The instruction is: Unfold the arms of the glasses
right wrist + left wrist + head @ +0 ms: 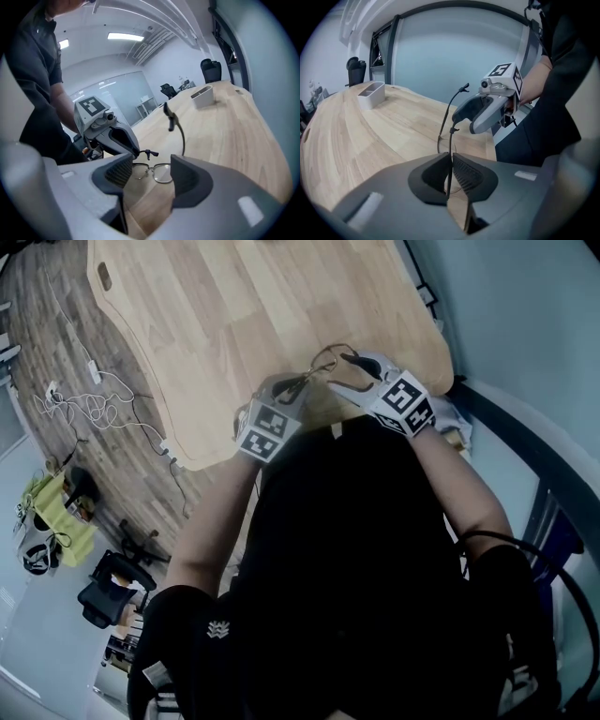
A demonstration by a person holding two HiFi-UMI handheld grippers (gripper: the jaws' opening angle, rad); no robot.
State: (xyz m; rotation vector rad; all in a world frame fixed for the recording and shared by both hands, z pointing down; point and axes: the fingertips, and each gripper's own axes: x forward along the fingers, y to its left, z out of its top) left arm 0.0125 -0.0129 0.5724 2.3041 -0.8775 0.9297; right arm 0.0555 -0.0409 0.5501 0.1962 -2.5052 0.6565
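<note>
Thin wire-rimmed glasses (325, 360) are held just over the wooden table (234, 324) near its front edge, between my two grippers. My left gripper (451, 161) is shut on a thin part of the frame (449, 140) at one end. One arm of the glasses (447, 112) sticks up and away from the lenses, its dark tip at the top. My right gripper (150, 173) stands open with nothing between its pads; the lenses (161, 171) lie just beyond its jaws and the raised arm (182, 136) rises in front of it. In the right gripper view the left gripper (133, 152) meets the frame's end.
A small white holder (371, 93) stands on the far part of the table (234, 131). The table's front edge is right under the grippers, against the person's body. On the floor at the left lie cables (84, 409) and an office chair (108, 592).
</note>
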